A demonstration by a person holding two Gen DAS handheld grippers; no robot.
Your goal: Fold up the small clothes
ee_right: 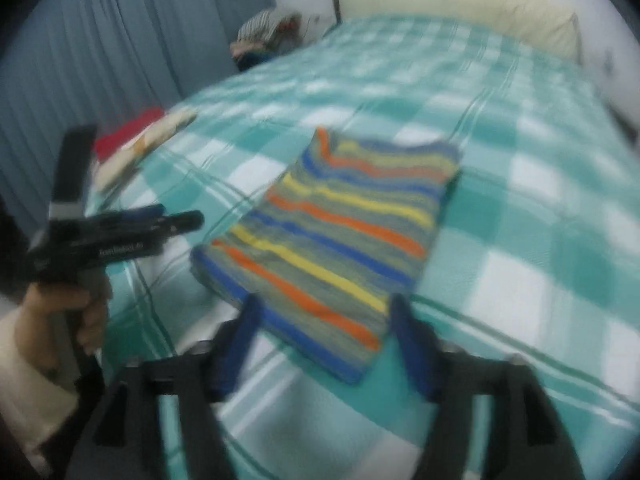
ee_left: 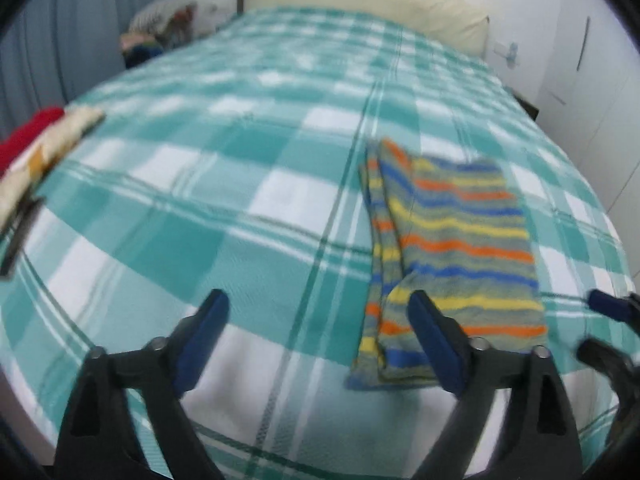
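Lying flat on the bed (ee_left: 248,184), toward its near edge, the striped garment (ee_left: 452,248) looks already folded into a compact rectangle, its layered edges stacked along one long side. Neither tool touches it. The left gripper (ee_left: 320,344) hangs over the checked bedcover just beside the garment's near corner, its blue-padded fingers (ee_left: 208,340) spread wide with nothing between them; one finger overlaps the cloth in the left wrist view, but only as a thing in front of it. The right gripper (ee_right: 324,344) stands near the garment's near short edge, its fingers (ee_right: 408,352) also spread wide and empty, with the cloth seen through the gap rather than pinched. Both sets of fingers being apart fits a fold that is complete and let go, so the piece rests under its own weight.

At the bed's left edge a small stack of folded clothes (ee_left: 44,148), red beneath cream, lies well apart from the striped piece; it is probably the place for finished items. Further back, off the bed's far left corner, a heap of mixed clothes (ee_left: 160,32) waits, likely the supply. A person's hand (ee_right: 76,308) in a pale sleeve holds the left tool's handle. Blur softens both views, so fine creases cannot be told.
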